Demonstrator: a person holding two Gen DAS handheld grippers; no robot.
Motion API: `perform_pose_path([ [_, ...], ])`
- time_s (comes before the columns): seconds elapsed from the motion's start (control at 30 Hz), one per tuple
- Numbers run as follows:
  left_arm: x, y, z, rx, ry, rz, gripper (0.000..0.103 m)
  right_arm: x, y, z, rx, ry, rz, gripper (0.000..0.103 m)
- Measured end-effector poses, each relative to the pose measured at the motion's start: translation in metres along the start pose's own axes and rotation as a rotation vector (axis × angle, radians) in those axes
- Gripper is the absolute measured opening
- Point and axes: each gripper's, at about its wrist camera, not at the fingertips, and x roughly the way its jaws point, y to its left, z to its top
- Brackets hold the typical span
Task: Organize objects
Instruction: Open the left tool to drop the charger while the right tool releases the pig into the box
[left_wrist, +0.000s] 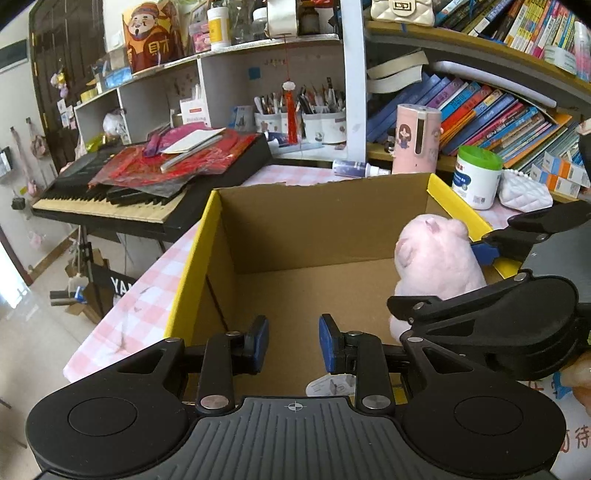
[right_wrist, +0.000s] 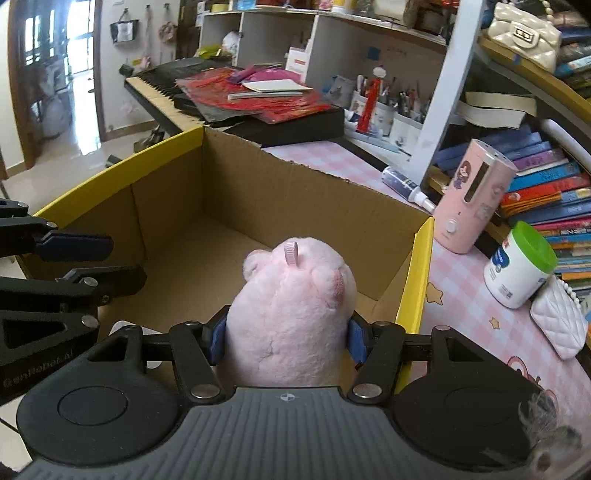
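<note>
Plush pig (right_wrist: 291, 314) clamped in right gripper (right_wrist: 286, 341) above box (right_wrist: 332, 206).

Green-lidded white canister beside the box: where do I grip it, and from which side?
Grip the green-lidded canister across its white body below the lid, coming from the box side. It stands upright and round; the quilted white purse touches its other side.

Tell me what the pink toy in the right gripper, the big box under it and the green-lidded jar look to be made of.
Pink plush toy: soft fuzzy fabric, matte; the nap shows, and it bulges between the right gripper's pads.
Box: corrugated cardboard, raw brown inside, ragged torn back edge, yellow printed outside.
Jar: probably plastic, smooth white body with a printed label and a slightly shiny green lid.
</note>
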Motion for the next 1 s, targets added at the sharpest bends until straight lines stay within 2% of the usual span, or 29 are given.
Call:
perform_pose_path([
  [0.23,-0.007,0.000,0.000,-0.043,-0.033,0.031,0.032,-0.006,-0.003,-0.004,0.031,-0.046,0.002,0.063],
  [0.33,-0.015,0.006,0.000,-0.089,-0.068,0.065,0.051,-0.011,-0.002,-0.006,0.038,-0.079,-0.006,0.068],
  [0.4,-0.022,0.012,-0.002,-0.130,-0.092,0.078,0.068,-0.015,-0.002,-0.006,0.052,-0.097,-0.034,0.077],
  [0.47,-0.029,0.017,-0.003,-0.173,-0.107,0.081,0.076,-0.022,-0.002,-0.006,0.072,-0.124,-0.064,0.086],
  [0.77,-0.066,0.025,-0.011,-0.185,-0.194,0.051,0.086,-0.073,0.012,-0.007,0.146,-0.235,-0.199,0.093],
  [0.87,-0.077,0.026,-0.018,-0.173,-0.215,0.044,0.089,-0.089,0.019,-0.014,0.177,-0.248,-0.242,0.095],
  [1.0,-0.085,0.029,-0.028,-0.165,-0.200,0.040,0.089,-0.103,0.033,-0.031,0.229,-0.217,-0.281,0.095],
])
